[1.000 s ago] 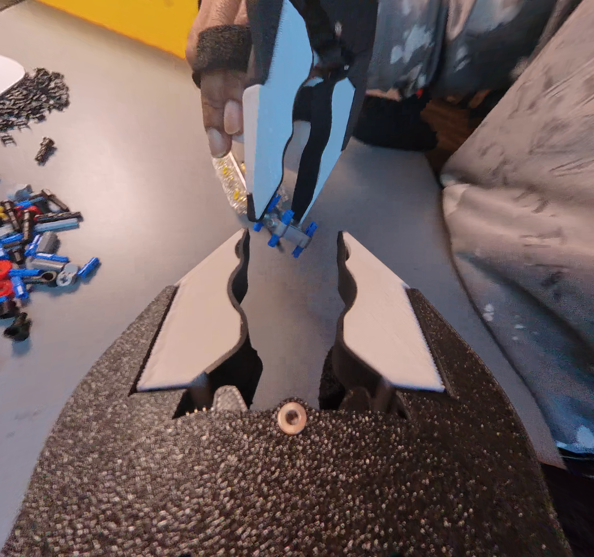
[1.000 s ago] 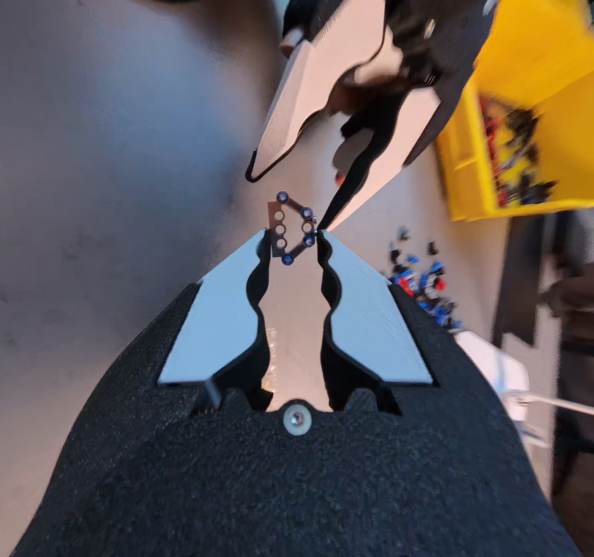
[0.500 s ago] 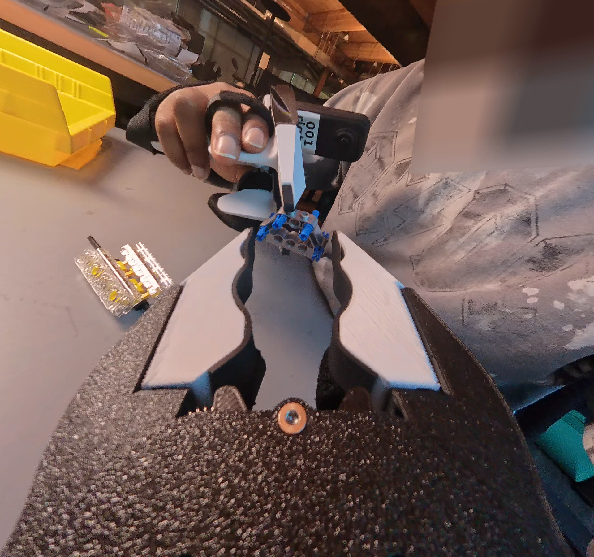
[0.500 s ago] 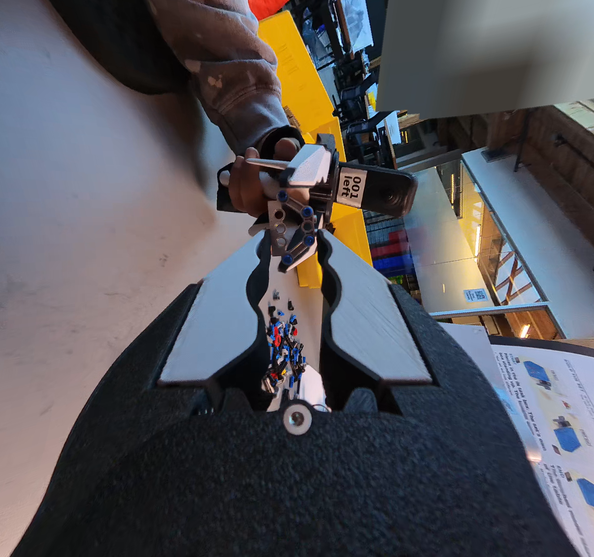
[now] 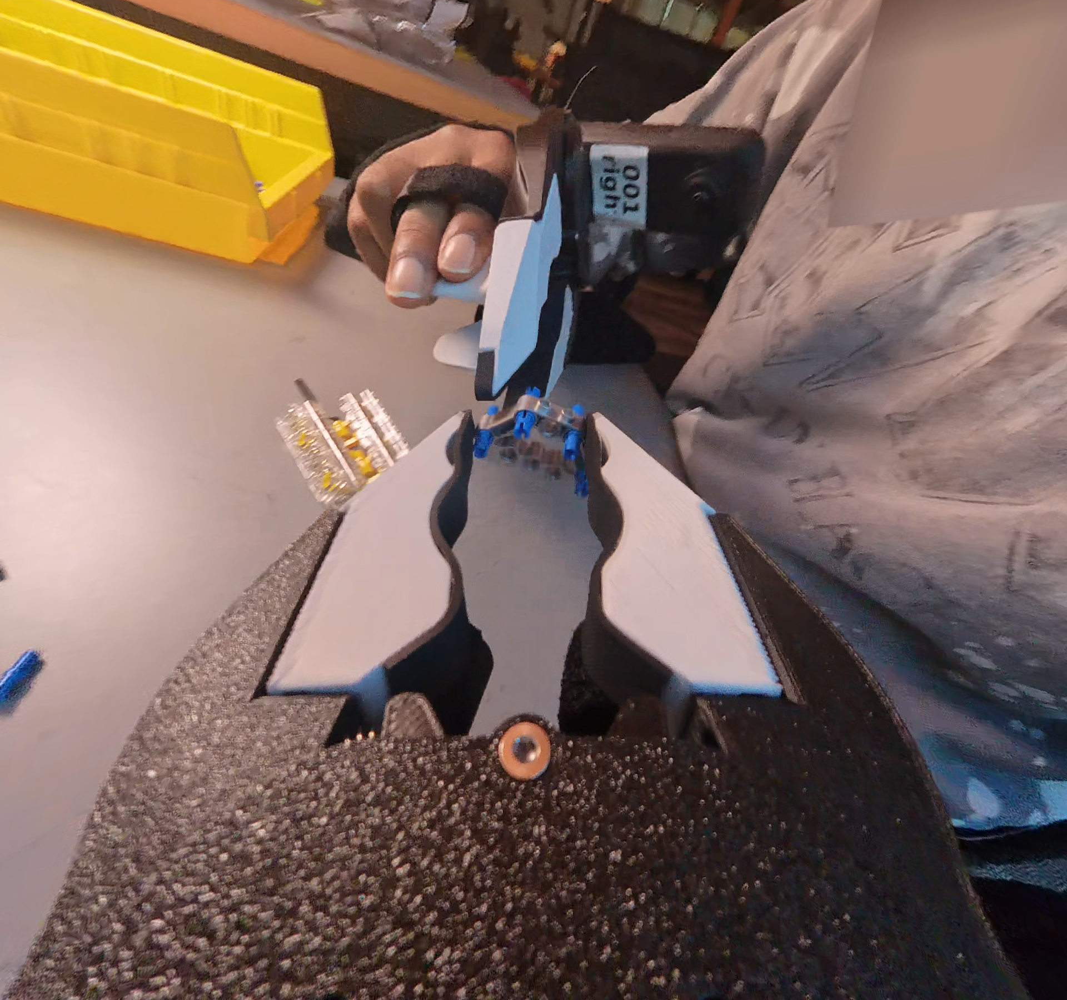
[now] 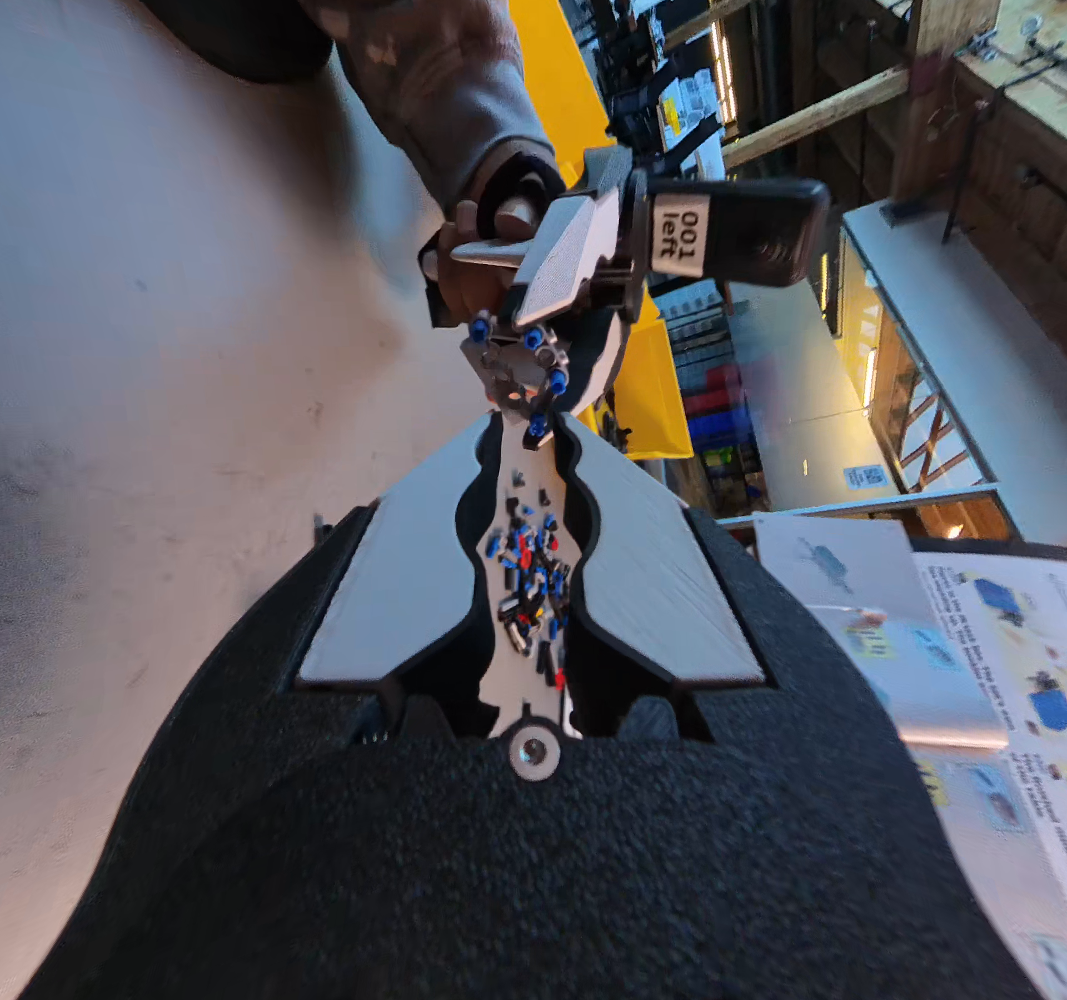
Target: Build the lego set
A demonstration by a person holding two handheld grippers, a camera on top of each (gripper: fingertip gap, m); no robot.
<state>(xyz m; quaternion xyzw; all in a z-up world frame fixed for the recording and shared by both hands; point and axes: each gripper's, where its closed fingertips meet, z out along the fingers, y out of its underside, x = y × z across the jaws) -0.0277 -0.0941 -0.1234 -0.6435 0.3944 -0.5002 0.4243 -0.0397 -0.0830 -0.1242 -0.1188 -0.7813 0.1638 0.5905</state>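
1. The small grey perforated plastic frame with blue pins [image 5: 534,438] is held in the air above the grey worktop [image 5: 144,395], between my two grippers; its long axis runs across my left fingers.
2. My left gripper [image 5: 528,441] pinches it at the tips, one finger on each end.
3. My right gripper [image 6: 522,423] is narrowed at the frame's near lower corner [image 6: 519,371]; I cannot tell whether it grips.
4. It looks rigid, holed, with pins protruding.
5. Outward: a clear ridged block with yellow bits [image 5: 340,444] just left, yellow plastic bins [image 5: 144,129] at the far left corner, loose small parts [image 6: 531,579] scattered.
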